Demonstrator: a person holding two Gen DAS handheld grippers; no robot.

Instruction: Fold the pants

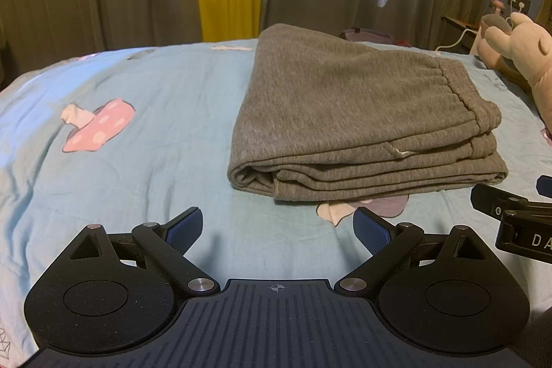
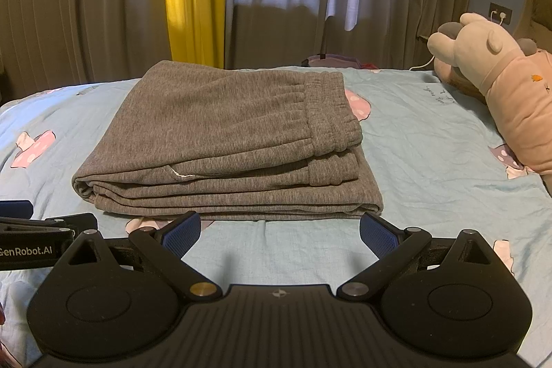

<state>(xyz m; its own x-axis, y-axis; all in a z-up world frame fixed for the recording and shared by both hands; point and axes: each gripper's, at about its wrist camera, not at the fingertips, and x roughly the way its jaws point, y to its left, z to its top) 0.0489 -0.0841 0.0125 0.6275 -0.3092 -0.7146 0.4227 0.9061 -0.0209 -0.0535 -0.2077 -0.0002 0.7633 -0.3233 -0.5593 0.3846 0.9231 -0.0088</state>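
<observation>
Pants, 1 folded grey stack, 2 claws spread wide, empty

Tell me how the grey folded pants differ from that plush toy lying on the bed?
The pants are plain grey ribbed fabric, folded into a flat stack of layers; the plush toy is cream and pink, rounded and stuffed. The pants lie mid-bed, just ahead of both open grippers, left gripper and right gripper; the toy sprawls at the bed's right edge, farther from them. Both are soft things resting on the blue mushroom-print bedsheet, and neither is held.
</observation>
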